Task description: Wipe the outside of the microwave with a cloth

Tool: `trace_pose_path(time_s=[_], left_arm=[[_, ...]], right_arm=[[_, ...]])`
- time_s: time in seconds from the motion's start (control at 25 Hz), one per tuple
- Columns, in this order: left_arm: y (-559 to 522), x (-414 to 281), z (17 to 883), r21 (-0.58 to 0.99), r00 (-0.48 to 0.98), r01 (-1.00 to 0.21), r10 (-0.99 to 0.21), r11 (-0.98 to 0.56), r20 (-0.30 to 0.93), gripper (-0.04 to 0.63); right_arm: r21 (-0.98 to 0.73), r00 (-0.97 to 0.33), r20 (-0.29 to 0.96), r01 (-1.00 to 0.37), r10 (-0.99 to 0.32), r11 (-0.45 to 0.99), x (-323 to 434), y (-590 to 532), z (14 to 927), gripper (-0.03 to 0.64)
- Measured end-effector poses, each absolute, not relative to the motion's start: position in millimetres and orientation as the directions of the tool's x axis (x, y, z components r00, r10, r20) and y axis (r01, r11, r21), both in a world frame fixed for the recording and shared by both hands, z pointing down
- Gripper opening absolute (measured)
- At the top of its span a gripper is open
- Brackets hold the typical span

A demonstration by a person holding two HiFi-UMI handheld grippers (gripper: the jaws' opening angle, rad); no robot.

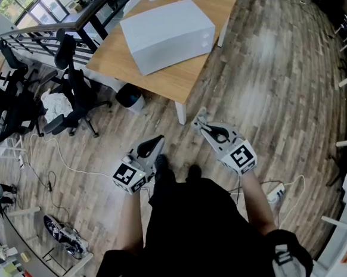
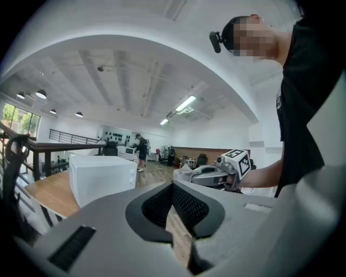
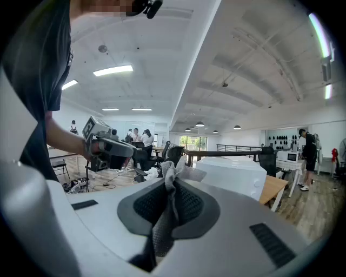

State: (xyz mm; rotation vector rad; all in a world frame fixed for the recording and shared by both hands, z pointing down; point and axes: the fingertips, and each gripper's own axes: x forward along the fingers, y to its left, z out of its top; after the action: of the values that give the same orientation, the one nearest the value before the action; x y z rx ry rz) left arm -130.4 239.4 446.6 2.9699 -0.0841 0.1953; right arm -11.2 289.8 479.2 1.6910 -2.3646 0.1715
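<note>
Two grippers: both held low in front of the person (image 1: 195,223), over the floor (image 1: 264,74); well apart from the tabletop (image 1: 186,77)
Left gripper (image 2: 175,208): jaws a little apart; only floor boards show through the gap; nothing held
Right gripper (image 3: 170,203): jaws closed on the cloth (image 3: 168,176); grey fabric pinched between the pads; a short tuft stands out past the tips
Microwave (image 1: 165,31): white box lying on the wooden tabletop, ahead of the person; neither gripper touches it
Stage (judgement): approach only; no wiping begun; whole casing left to do
Step in hand (judgement): carry the cloth up to the microwave and lay it on the first face
Technique, grip: keep the right gripper clamped firmly; a slack hold would let the cloth drag out on the first stroke
Technique, contact: present the free tuft to the casing, not the hard tips; tilt the gripper so fabric lands first
Technique, strokes: start on the top panel, then the sides; straight overlapping passes; light, even pressure
Technique, support: left gripper free to brace the casing if it slides on the tabletop
Risk: little cloth shows beyond the jaws; tips may scrape the white surface
</note>
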Motion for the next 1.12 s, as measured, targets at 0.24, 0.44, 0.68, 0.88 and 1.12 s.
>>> trace_pose_path(time_s=[0.24, 0.44, 0.68, 0.88, 1.12], left_arm=[[280.6, -121.0, 453.9, 0.225, 0.981, 0.041, 0.082, -0.973, 0.176, 0.0], [286.5, -122.1, 461.4, 0.176, 0.974, 0.033, 0.071, -0.984, 0.213, 0.0], [278.5, -129.3, 460.6, 0.174, 0.973, -0.025, 0.016, -0.984, 0.231, 0.0], [273.2, -135.8, 460.4, 0.146, 0.975, -0.041, -0.007, -0.988, 0.222, 0.0], [261.4, -140.8, 458.4, 0.146, 0.972, -0.088, -0.053, -0.985, 0.228, 0.0]], right_arm=[[0.03, -0.32, 0.247, -0.941, -0.915, 0.338, -10.1, 309.8, 484.8, 0.023], [0.033, -0.318, 0.249, -0.941, -0.915, 0.336, -8.1, 311.0, 487.5, 0.023], [0.001, -0.343, 0.257, -0.935, -0.903, 0.355, -10.7, 309.1, 491.8, 0.025], [-0.01, -0.381, 0.253, -0.92, -0.889, 0.391, -19.1, 302.9, 492.1, 0.024], [0.0, -0.396, 0.251, -0.912, -0.883, 0.409, -20.6, 290.9, 491.0, 0.025]])
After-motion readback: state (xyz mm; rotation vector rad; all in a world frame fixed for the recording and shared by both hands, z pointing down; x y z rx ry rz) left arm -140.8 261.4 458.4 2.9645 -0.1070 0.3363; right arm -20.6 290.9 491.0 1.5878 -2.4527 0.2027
